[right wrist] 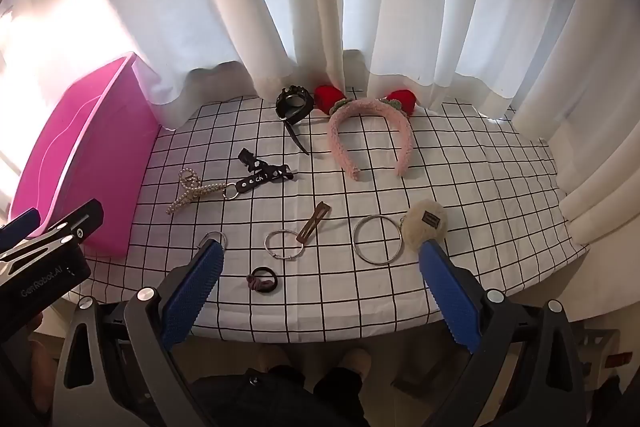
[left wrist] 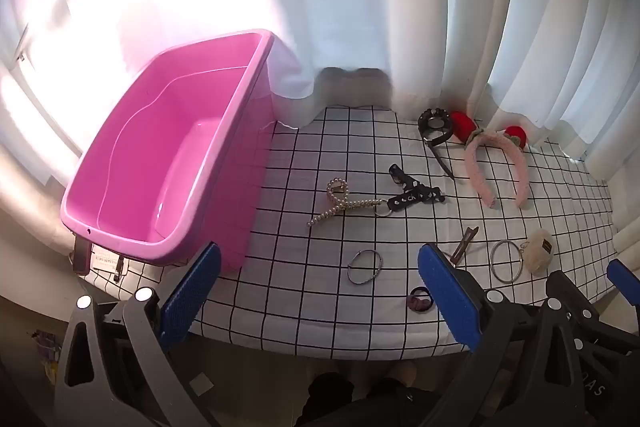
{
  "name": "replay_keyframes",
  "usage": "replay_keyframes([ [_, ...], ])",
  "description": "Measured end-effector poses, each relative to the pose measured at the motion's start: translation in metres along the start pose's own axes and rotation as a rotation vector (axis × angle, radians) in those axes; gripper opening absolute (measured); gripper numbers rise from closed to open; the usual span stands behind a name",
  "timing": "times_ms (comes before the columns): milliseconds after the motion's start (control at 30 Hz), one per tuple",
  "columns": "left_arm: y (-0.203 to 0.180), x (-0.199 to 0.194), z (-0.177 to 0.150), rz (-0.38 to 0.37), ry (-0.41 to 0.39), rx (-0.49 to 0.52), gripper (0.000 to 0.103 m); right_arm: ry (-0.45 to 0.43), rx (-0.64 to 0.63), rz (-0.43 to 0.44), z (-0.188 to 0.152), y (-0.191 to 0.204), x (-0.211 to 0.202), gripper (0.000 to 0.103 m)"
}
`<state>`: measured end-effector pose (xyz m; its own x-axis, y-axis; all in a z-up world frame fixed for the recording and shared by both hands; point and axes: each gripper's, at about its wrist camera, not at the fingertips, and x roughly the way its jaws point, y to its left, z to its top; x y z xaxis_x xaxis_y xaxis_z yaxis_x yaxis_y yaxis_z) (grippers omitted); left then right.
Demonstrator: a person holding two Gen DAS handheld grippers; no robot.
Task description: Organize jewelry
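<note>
Jewelry lies spread on a checked tablecloth (right wrist: 360,291). A pink fuzzy headband (right wrist: 370,135) with red bows and a black strap (right wrist: 294,107) lie at the back. A pearl clip (right wrist: 192,193) and a black studded choker (right wrist: 262,175) lie mid-left. A brown hair clip (right wrist: 314,223), a small silver ring (right wrist: 284,245), a large silver ring (right wrist: 378,239) with a cream pompom (right wrist: 424,225), and a hair tie (right wrist: 262,281) lie near the front. An empty pink tub (left wrist: 168,155) stands at the left. My left gripper (left wrist: 320,291) and right gripper (right wrist: 320,291) are open and empty at the table's front edge.
White curtains (right wrist: 320,7) hang behind the table and drape at the right side. The table's front edge (right wrist: 320,337) is just under the fingers. A person's feet show below it. A paper label (left wrist: 106,263) lies under the tub's near corner.
</note>
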<state>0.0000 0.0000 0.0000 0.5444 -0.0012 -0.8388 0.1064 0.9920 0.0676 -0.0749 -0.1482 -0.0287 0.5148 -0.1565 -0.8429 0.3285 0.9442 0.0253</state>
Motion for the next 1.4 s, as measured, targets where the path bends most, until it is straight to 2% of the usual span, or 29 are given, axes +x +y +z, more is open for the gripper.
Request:
replay_keyframes([
  [1400,0.0019,0.0007,0.0044,0.01,-0.011,0.001,0.097,-0.003,-0.006,0.002,-0.0022,-0.0066,0.0007,0.094],
])
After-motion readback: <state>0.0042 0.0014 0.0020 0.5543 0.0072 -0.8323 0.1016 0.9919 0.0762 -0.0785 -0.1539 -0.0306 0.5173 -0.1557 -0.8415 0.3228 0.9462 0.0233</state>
